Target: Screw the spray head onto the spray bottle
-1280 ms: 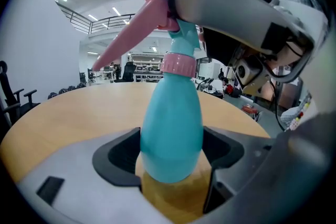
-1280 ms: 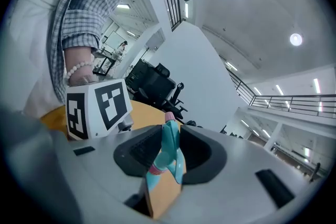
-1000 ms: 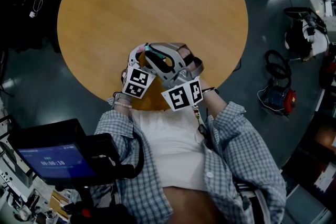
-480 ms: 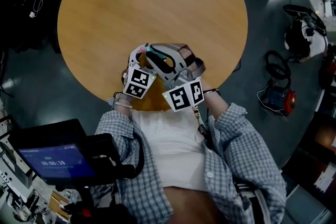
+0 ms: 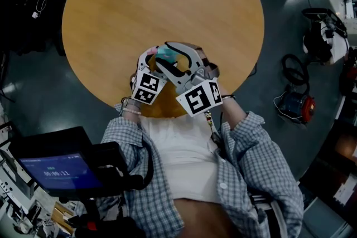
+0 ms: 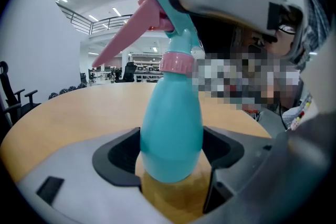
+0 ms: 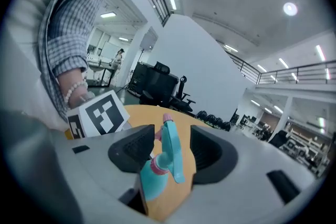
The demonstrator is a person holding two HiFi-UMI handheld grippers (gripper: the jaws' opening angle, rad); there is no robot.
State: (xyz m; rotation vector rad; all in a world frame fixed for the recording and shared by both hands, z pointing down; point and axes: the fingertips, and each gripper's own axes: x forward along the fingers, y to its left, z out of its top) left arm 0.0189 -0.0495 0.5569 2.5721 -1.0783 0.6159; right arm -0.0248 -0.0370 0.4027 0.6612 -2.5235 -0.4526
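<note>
A teal spray bottle (image 6: 170, 134) stands upright on the round wooden table (image 5: 162, 3), close to its near edge. My left gripper (image 6: 170, 152) is shut on the bottle's lower body. A pink collar (image 6: 177, 62) joins it to the teal spray head (image 6: 168, 8) with its pink trigger (image 6: 126, 34). My right gripper (image 7: 172, 152) reaches across the top; its jaws have just been opening. The spray head (image 7: 170, 152) sits between its pads with a gap on each side. In the head view both grippers meet over the bottle (image 5: 165, 53).
The person's checked sleeves and torso are right behind the table's near edge. A monitor (image 5: 56, 167) sits at the lower left. Cables and a red and blue device (image 5: 295, 103) lie on the dark floor at the right.
The right gripper has rolled about its own axis, its marker cube tilting, and its jaws have spread off the spray head. More teal shows between the grippers. The left gripper has not moved.
</note>
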